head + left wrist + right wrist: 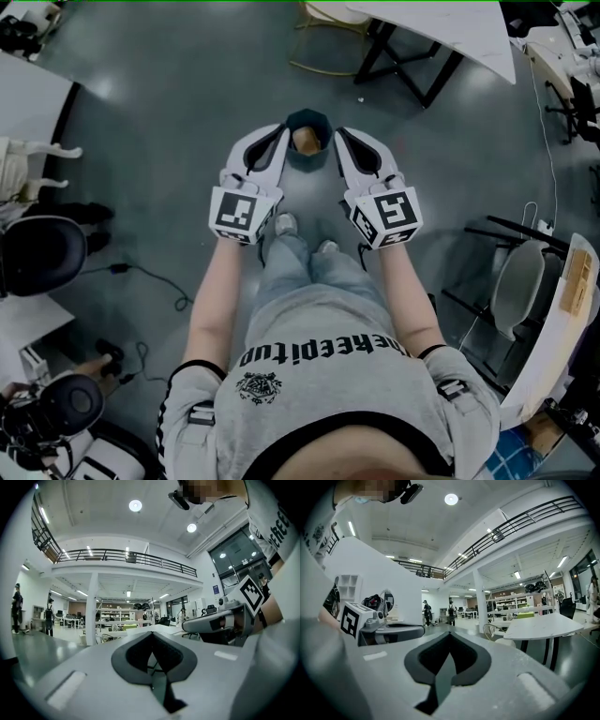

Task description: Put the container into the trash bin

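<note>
The left gripper (277,133) and the right gripper (343,136) are held side by side above the grey floor (169,103). Each has its 2 fingers closed together with nothing between them. The dark trash bin (307,161) stands on the floor between their tips, just ahead of the person's shoes (286,225). The tan container (305,140) sits inside the bin.

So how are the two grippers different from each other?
The left gripper sits left of the trash bin, the right gripper right of it. The left gripper's marker cube shows a different black-and-white pattern from the right gripper's marker cube. Both are white, point forward, and have their jaws shut on nothing.
</note>
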`<control>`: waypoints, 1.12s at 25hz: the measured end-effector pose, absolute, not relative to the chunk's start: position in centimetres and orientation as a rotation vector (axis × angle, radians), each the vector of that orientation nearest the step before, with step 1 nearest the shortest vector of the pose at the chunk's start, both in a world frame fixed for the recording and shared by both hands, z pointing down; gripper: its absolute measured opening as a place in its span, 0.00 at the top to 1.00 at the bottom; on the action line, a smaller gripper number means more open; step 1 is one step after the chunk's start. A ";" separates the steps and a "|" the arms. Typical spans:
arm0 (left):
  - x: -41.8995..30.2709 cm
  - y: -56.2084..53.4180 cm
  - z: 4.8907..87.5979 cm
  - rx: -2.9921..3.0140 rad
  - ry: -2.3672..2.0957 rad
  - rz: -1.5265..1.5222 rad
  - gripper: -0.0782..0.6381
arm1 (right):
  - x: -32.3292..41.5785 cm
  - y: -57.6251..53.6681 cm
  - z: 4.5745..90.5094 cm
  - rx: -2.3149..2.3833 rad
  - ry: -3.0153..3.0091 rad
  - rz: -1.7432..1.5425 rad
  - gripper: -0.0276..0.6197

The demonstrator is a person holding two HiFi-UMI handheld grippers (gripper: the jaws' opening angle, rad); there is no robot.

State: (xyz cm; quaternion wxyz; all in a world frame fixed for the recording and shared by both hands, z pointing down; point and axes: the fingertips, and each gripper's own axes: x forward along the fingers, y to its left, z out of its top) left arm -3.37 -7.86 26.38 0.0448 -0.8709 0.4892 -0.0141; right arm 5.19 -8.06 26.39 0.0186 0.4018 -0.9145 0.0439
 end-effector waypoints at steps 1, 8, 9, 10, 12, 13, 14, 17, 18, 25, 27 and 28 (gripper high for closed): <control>-3.2 -7.4 26.0 -2.661 1.500 -0.035 0.86 | 5.2 -7.7 26.2 1.244 -2.847 0.134 0.95; -1.8 -5.1 24.4 -2.627 1.507 -0.024 0.86 | 6.2 -5.8 24.7 1.222 -2.887 0.105 0.95; -1.8 -4.9 24.4 -2.628 1.511 -0.021 0.87 | 6.3 -5.6 24.6 1.222 -2.891 0.104 0.95; -1.7 -4.7 24.4 -2.629 1.518 -0.019 0.86 | 6.4 -5.4 24.5 1.221 -2.896 0.104 0.95; -1.5 -4.3 24.3 -2.629 1.532 -0.014 0.86 | 6.8 -5.1 24.3 1.214 -2.905 0.104 0.95; -1.4 -4.2 24.2 -2.627 1.537 -0.010 0.86 | 7.0 -4.9 24.2 1.211 -2.907 0.102 0.95; -1.3 -4.1 24.2 -2.625 1.540 -0.007 0.86 | 7.1 -4.8 24.2 1.209 -2.910 0.101 0.95; -0.9 -3.7 24.0 -2.622 1.543 -0.012 0.86 | 7.5 -4.4 23.9 1.209 -2.921 0.105 0.95; -0.7 -3.5 23.9 -2.621 1.542 -0.012 0.86 | 7.6 -4.3 23.7 1.209 -2.926 0.108 0.95; 0.0 -3.0 23.7 -2.606 1.566 0.008 0.86 | 8.1 -3.9 23.7 1.195 -2.941 0.113 0.95; -0.2 -2.9 23.7 -2.602 1.581 0.011 0.86 | 8.1 -3.8 23.6 1.193 -2.946 0.120 0.95; -0.3 -2.8 23.7 -2.601 1.585 0.012 0.86 | 8.1 -3.7 23.6 1.192 -2.949 0.122 0.95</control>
